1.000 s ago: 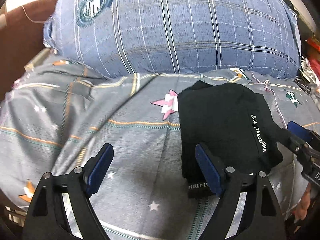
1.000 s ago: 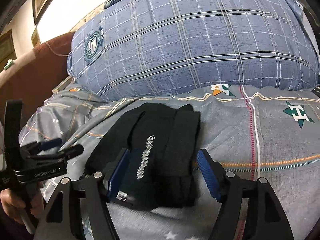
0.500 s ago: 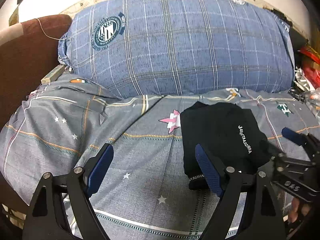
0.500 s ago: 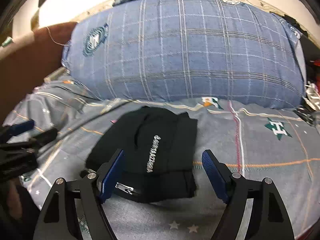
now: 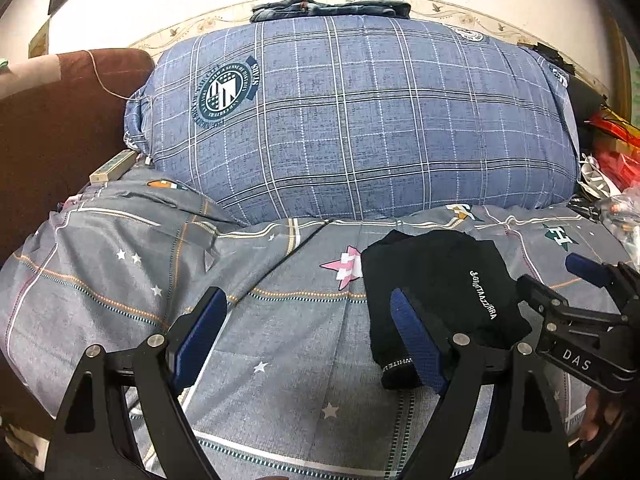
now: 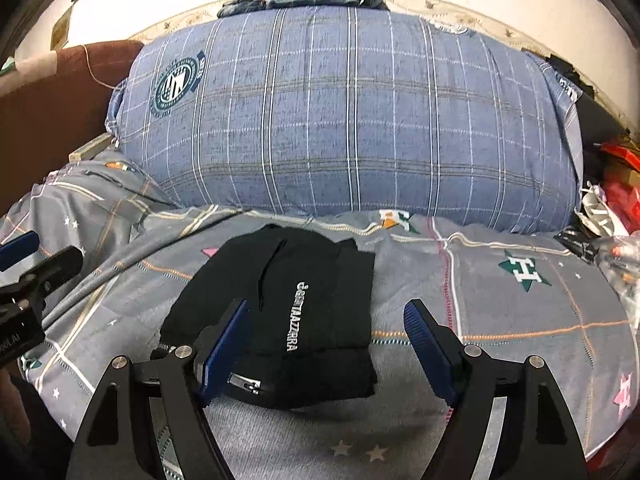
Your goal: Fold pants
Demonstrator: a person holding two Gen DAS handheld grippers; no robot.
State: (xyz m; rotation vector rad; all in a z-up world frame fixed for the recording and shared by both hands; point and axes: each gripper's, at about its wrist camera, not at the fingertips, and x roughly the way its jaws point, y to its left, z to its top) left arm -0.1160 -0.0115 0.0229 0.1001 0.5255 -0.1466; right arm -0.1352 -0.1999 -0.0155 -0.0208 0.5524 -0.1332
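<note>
The black pants (image 5: 440, 292) lie folded in a compact bundle with white lettering on the grey star-print bedspread (image 5: 280, 340). They also show in the right wrist view (image 6: 288, 316). My left gripper (image 5: 308, 328) is open and empty, held above the bed to the left of the bundle, its right finger overlapping the bundle's near edge. My right gripper (image 6: 328, 340) is open and empty, held above the bundle's near end. The right gripper also shows at the right edge of the left wrist view (image 5: 576, 304).
A large blue plaid pillow (image 5: 352, 120) stands behind the pants, with folded jeans (image 5: 332, 8) on top. A brown headboard (image 5: 52, 120) is at the left. Red and white clutter (image 5: 612, 160) lies at the right edge of the bed.
Both grippers have pulled back and up from the folded pants, so more of the pillow and wall shows. The pants have stayed in place.
</note>
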